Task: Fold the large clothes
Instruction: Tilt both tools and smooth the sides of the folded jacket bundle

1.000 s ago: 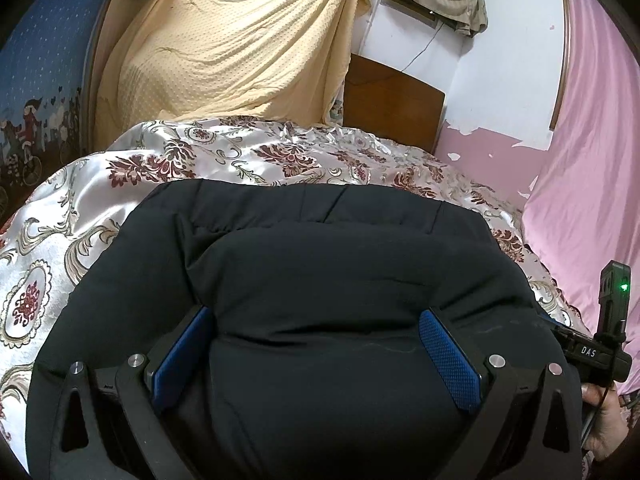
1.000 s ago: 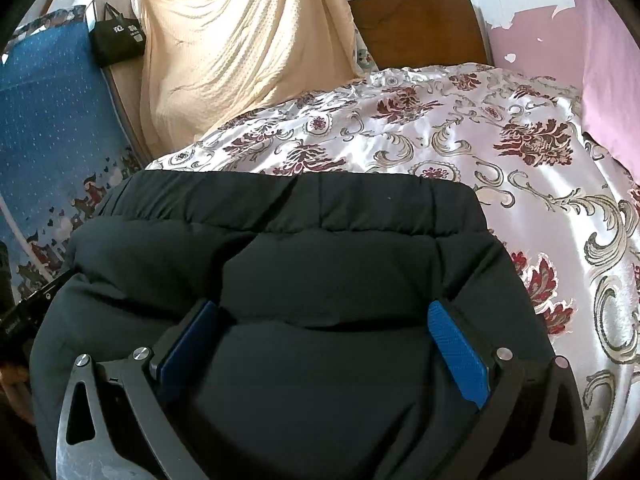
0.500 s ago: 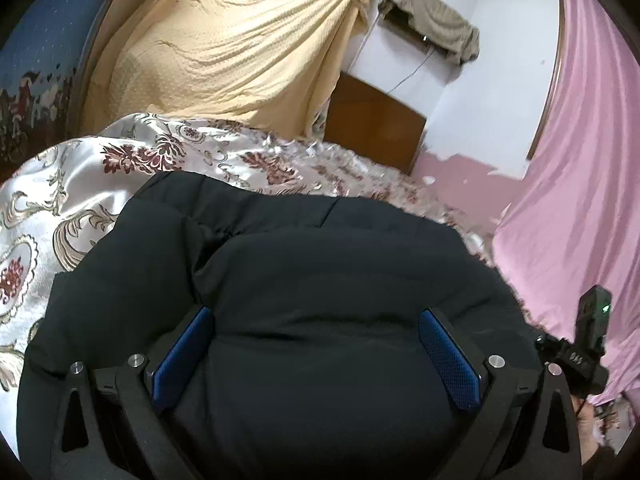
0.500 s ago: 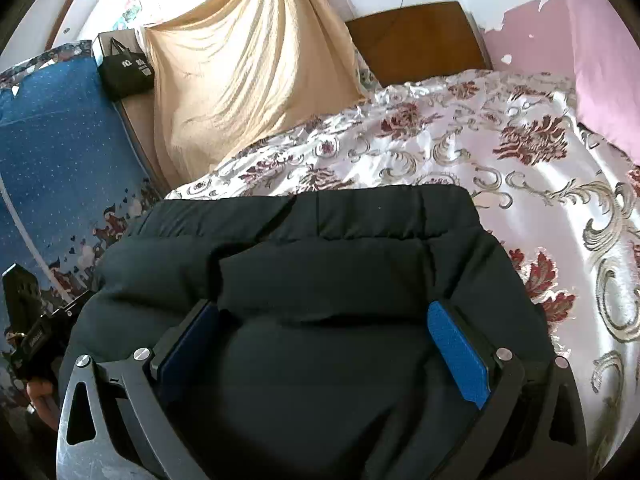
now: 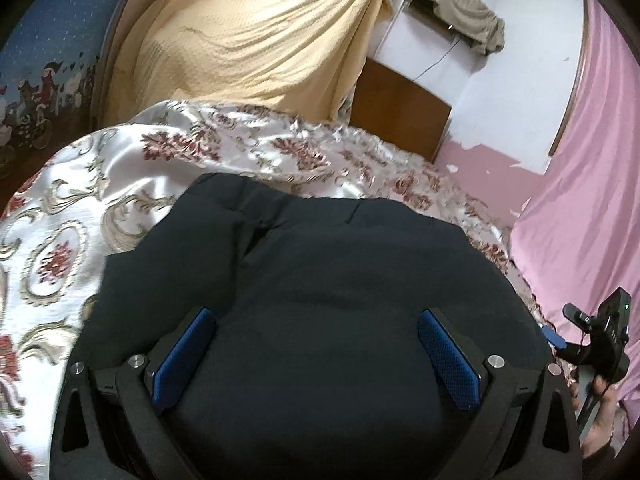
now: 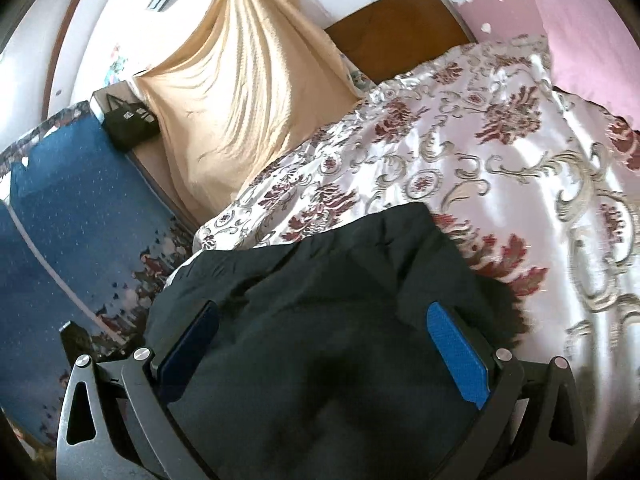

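Observation:
A black padded jacket (image 5: 328,272) lies folded in a thick bundle on the floral satin bedspread (image 5: 80,208). My left gripper (image 5: 316,344) is open, its blue pads wide apart with the jacket's near part bulging between them. My right gripper (image 6: 320,340) is also open, its blue pads astride the jacket (image 6: 328,288) near the bundle's right side. The right gripper's body also shows at the right edge of the left wrist view (image 5: 604,340), held by a hand.
A yellow cloth (image 5: 256,36) hangs at the head of the bed beside a brown wooden headboard (image 5: 396,108). A pink curtain (image 5: 592,184) hangs to the right. A blue patterned fabric (image 6: 72,216) and a black bag (image 6: 128,124) are on the left.
Both grippers have tilted upward and swung, so more of the walls shows. The jacket bundle now sits lower and nearer in both views. The jaws have stayed wide open.

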